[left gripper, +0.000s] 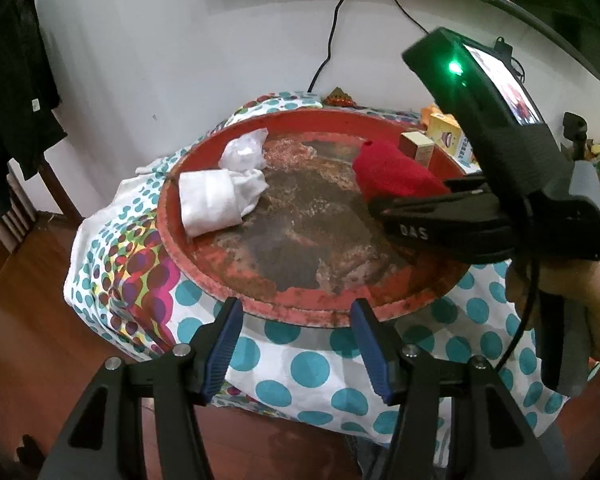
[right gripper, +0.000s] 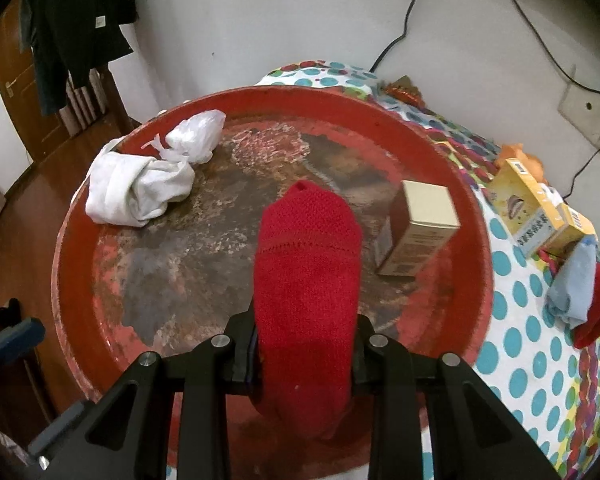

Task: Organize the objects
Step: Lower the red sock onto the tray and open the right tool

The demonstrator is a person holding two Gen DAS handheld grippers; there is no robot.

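Note:
A round red worn tray (left gripper: 204, 276) (right gripper: 72, 264) sits on a dotted cloth. My right gripper (right gripper: 306, 356) is shut on a red sock (right gripper: 308, 264) and holds it above the tray's middle right; the right gripper (left gripper: 384, 204) and the sock (left gripper: 392, 172) also show in the left wrist view. A white sock (left gripper: 212, 200) (right gripper: 128, 188) and a white plastic bag (left gripper: 246, 152) (right gripper: 196, 140) lie at the tray's left. A small beige box (right gripper: 416, 228) (left gripper: 418, 146) stands at its right. My left gripper (left gripper: 296, 348) is open and empty at the tray's near edge.
On the dotted cloth (right gripper: 532, 344) right of the tray lie a blue sock over a red sock (right gripper: 580, 296) and a yellow carton (right gripper: 536, 212). Dark clothes (right gripper: 80, 28) hang at the left. Cables (left gripper: 332, 28) run down the white wall. Wooden floor (left gripper: 28, 320) lies below.

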